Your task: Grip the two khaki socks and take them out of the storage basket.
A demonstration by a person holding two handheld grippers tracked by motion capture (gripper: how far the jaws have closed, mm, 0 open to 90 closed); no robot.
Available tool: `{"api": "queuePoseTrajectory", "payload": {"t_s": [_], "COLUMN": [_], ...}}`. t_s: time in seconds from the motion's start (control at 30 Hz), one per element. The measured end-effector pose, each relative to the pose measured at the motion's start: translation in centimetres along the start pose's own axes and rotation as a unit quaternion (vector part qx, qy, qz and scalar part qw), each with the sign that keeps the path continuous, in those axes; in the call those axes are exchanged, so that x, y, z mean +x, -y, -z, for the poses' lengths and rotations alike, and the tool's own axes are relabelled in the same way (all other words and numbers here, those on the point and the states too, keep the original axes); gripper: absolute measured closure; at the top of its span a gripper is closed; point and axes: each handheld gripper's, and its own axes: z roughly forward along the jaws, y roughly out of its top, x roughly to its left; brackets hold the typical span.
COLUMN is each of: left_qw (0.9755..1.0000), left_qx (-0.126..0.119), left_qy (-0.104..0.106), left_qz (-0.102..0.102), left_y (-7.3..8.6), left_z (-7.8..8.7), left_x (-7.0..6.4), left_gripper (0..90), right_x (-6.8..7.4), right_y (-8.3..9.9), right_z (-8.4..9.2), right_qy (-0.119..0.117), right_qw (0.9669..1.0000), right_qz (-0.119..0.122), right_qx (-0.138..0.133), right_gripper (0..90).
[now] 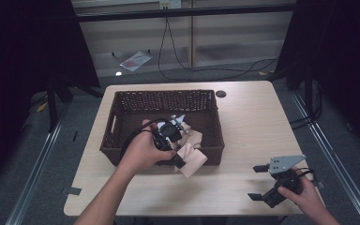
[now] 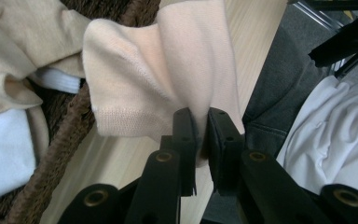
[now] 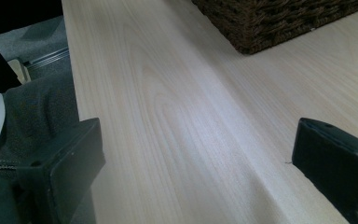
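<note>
Left gripper (image 1: 182, 163) is clamped on a peach cloth (image 1: 193, 160), its two black jaws pressed together over a fold of the fabric at the near rim of the wicker basket (image 1: 122, 108). In the left gripper view the peach cloth (image 2: 168, 70) drapes across the basket rim (image 2: 70, 126) and hangs over the table (image 2: 116, 158) on the person's side. Inside the basket, left of the held piece, lie a beige garment (image 2: 23, 51) and a white garment (image 2: 2, 154); their edges run out of frame, so their full shape cannot be made out. From above, the left hand (image 1: 143, 150) and the gripper body cover much of the basket's contents, and what lies beneath them is hidden. A dark round mark (image 1: 221, 93) sits on the tabletop just beyond the basket's far right corner. Right gripper (image 1: 262, 183) rests near the table's near right edge, well apart from the basket, jaws spread wide with only bare wood between them. In the right gripper view a basket corner (image 3: 270, 23) appears at the top. Cables (image 1: 201, 70) trail across the floor beyond the table.
</note>
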Motion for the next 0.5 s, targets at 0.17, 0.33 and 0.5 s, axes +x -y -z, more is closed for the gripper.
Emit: {"api": "queuePoseTrajectory", "payload": {"t_s": [0.17,0.33,0.5], "left_qw": [1.0,1.0,0.9999], "left_qx": [0.001,0.003,0.004], "left_qy": [0.005,0.007,0.012], "left_qz": [-0.003,-0.006,-0.008], "left_y": [0.1,0.2,0.3], "left_z": [-0.8,-2.0,-2.9], "left_x": [-0.1,-0.2,-0.3], "left_gripper": [82.2,81.0,80.1], "right_x": [0.0,0.0,0.0], "right_y": [0.0,0.0,0.0], "right_z": [0.0,0.1,0.1], "right_qy": [0.0,0.0,0.001], "right_qw": [1.0,1.0,1.0], "right_qz": [0.0,0.001,0.002], "right_qx": [0.0,-0.001,0.001], "right_gripper": [2.1,2.1,2.0]}}
